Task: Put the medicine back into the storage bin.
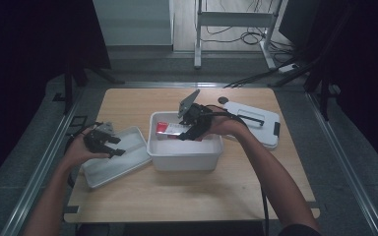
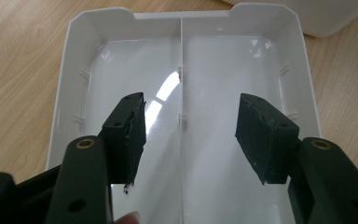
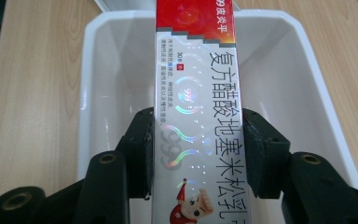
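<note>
My right gripper (image 3: pixel 196 149) has its jaws clamped on the long sides of a long red-and-silver cardboard carton printed with Chinese characters (image 3: pixel 193 93), holding it over the deep white plastic bin (image 3: pixel 91 93) in the middle of the wooden table (image 1: pixel 187 196). In the high view the carton (image 1: pixel 168 128) sits at the far left of the bin's opening (image 1: pixel 184 160); I judge it to be either on its way in or on its way out, and I cannot say which. It is not resting on the bin floor as far as I can see, so the placing or lifting is only part done.

My left gripper (image 2: pixel 191 135) hangs with its jaws wide apart and nothing between them, above the shallow white plastic tray with a centre rib (image 2: pixel 72 60). The tray's two compartments hold nothing, so the tray looks like the carton's source or its goal.

The white lid with a dark handle (image 1: pixel 256 120) lies at the far right of the table, off the bin.

Hard to read: the carton's near end is cut off at the bottom of the right gripper view, its far end at the top, and the bin's floor beneath the carton is hidden
</note>
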